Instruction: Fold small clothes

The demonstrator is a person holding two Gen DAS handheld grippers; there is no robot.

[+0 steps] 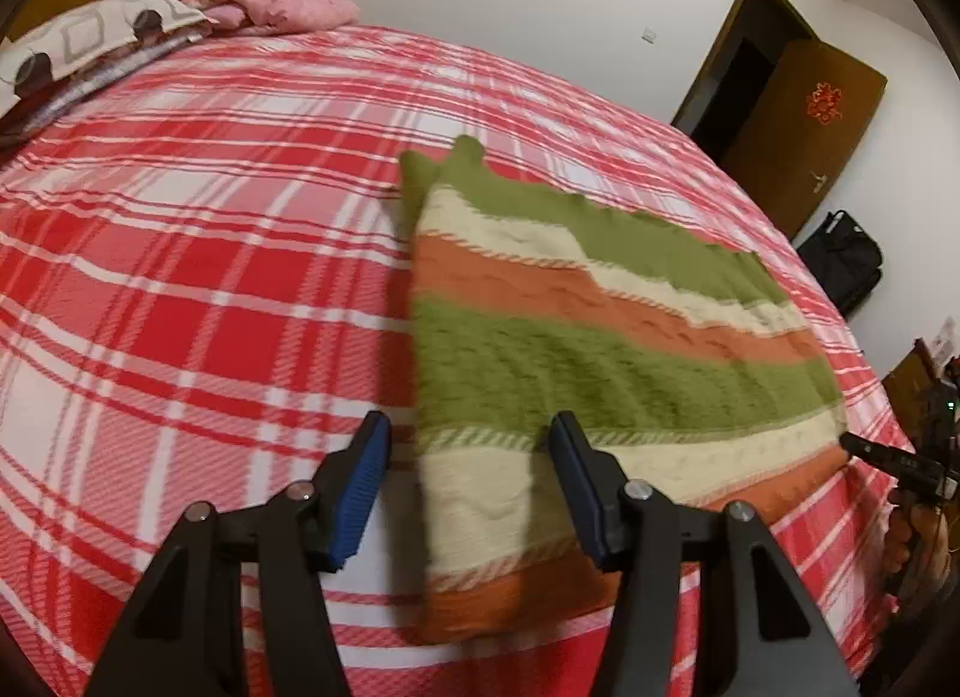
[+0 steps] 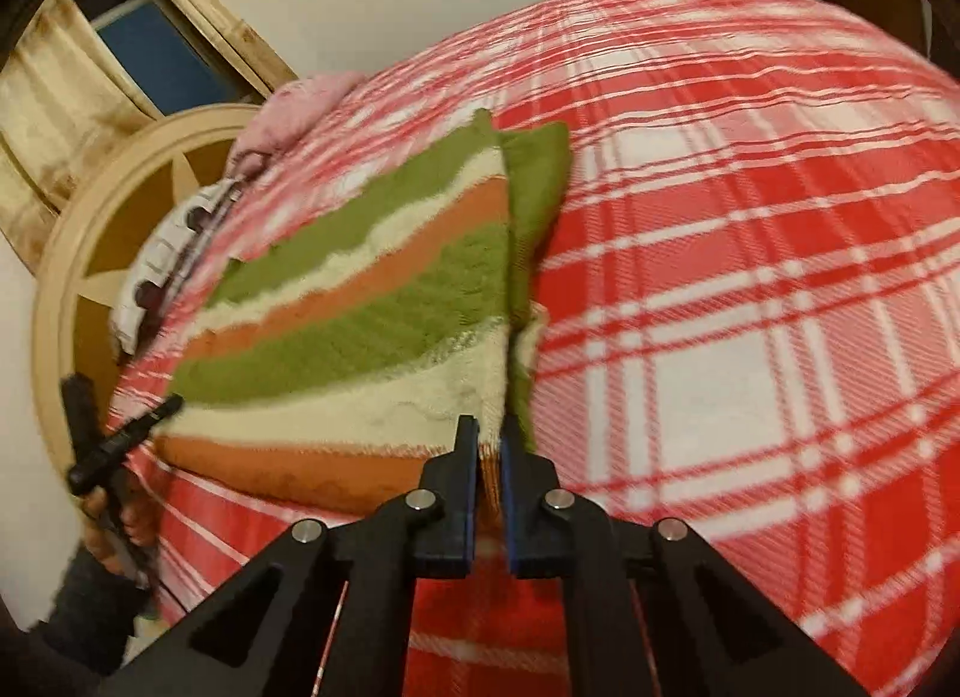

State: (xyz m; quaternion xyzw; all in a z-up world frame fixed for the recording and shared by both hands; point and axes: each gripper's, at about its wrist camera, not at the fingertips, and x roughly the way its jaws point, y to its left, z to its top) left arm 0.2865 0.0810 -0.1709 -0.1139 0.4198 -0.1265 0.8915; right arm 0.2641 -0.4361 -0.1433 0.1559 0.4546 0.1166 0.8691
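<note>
Striped knit on the plaid bed — my right jaws clamped on its near edge, my left jaws apart over a corner.

From the right wrist I see my right gripper (image 2: 489,445) pinching the hem of the striped knit garment (image 2: 372,325), with a folded green flap running toward 12 o'clock; only this view shows the window (image 2: 156,54) and the round headboard (image 2: 90,277) at 9 o'clock. From the left wrist, my left gripper (image 1: 468,481) straddles the garment's near-left corner, blue pads (image 1: 360,493) not pressing — and only here do I see the door (image 1: 798,138) and a black bag (image 1: 840,259) at 2 o'clock. The plaid bed cover (image 1: 180,289) lies open toward 9 o'clock; pillows (image 1: 108,36) sit at 11.
</note>
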